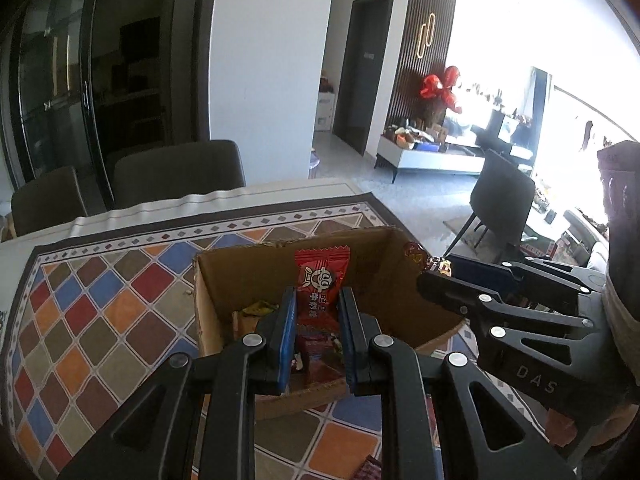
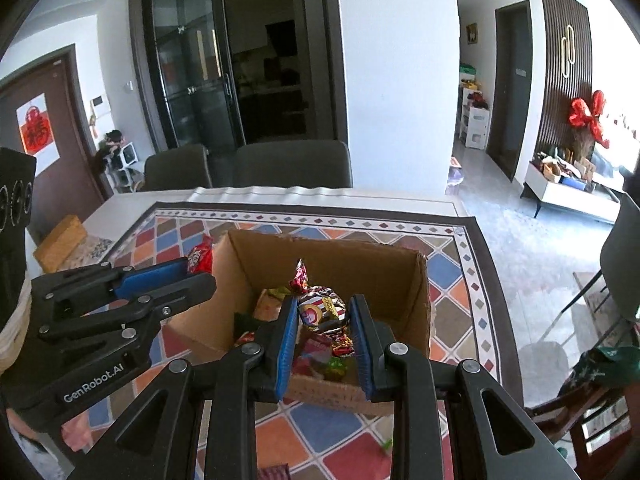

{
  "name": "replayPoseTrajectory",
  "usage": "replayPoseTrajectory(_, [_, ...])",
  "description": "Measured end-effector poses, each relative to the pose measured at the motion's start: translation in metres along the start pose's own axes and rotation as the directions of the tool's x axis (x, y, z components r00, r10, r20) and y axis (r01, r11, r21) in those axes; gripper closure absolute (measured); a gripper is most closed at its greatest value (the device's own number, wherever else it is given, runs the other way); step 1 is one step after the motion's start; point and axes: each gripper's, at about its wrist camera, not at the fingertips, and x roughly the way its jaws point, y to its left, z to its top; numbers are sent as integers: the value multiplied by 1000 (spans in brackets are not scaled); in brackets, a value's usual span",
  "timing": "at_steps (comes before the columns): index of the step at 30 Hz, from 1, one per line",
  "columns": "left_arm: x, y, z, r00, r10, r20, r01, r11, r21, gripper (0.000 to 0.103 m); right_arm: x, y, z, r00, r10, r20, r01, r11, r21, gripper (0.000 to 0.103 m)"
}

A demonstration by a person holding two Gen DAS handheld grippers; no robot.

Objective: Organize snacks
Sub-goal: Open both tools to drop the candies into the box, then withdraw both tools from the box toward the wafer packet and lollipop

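Left gripper (image 1: 316, 312): black linkage arms, blue pads, jaws closed to a narrow gap on a red candy packet (image 1: 320, 286) with a cartoon face and white characters; packet upright between the pads, its upper half standing clear above the fingertips. Directly ahead of and below this gripper, an open cardboard box (image 1: 372, 276), flaps up, holding loose wrapped sweets (image 1: 256, 308) on its floor. Right gripper (image 2: 325, 322): same build, jaws drawn in on a foil-wrapped candy (image 2: 320, 306), striped and multicoloured, its twisted end pointing up past the fingertips; held over the same cardboard box (image 2: 340, 264), above the mixed snacks (image 2: 320, 356) inside. In the left wrist view the right gripper (image 1: 430, 276) enters from the right side over the box's right wall, its candy partly visible at the tip. In the right wrist view the left gripper (image 2: 200, 270) enters from the left over the box's left wall, the red packet (image 2: 200, 258) showing at its tip. Beneath the box: a table mat (image 2: 444, 272) of coloured diamond tiles with a dark border. Beyond the mat's far edge, two dark chairs (image 2: 292, 164).
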Motion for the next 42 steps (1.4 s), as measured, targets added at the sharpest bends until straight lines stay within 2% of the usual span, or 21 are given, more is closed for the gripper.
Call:
replayPoseTrajectory(2, [6,0,4,999,35,-5,-35,999,13,77,7,-2,3,1000,-4,-12,4,1000,4,75])
replayPoseTrajectory(3, [7,1,5,998,57,-2,-57,998,16,65,10,-3,4,1000,-13,-12,13,1000,5,74])
replayPoseTrajectory(4, [6,1,5,996,85,9,-85,996,19,54,13,-3,5,1000,-25,-17,25,1000,0,71])
replayPoseTrajectory(5, [6,2,5,996,86,15,-87,996,20,53,15,-4,5,999,-36,-21,36,999,-1,60])
replayPoseTrajectory(6, [4,3,3,996,87,18,-87,996,20,54,16,-4,4,998,-53,-20,53,999,7,51])
replayPoseTrajectory(7, [3,3,0,996,92,15,-92,996,18,54,15,-6,2,997,-71,-14,72,997,18,50])
replayPoseTrajectory(13, [-7,0,-18,995,97,9,-97,995,20,54,0,-4,-15,995,-103,2,103,994,24,50])
replayPoseTrajectory(22, [-31,-20,-46,999,37,-2,-37,998,46,54,-28,-2,-44,996,-94,9,93,994,61,50])
replayPoseTrajectory(31, [-42,-39,-79,999,-16,-46,20,997,77,53,-45,-4,-81,995,-80,-53,86,988,129,50])
replayPoseTrajectory(42, [-34,-48,-123,987,-54,-149,65,995,71,53,-40,-2,-130,988,-57,-143,80,984,162,50])
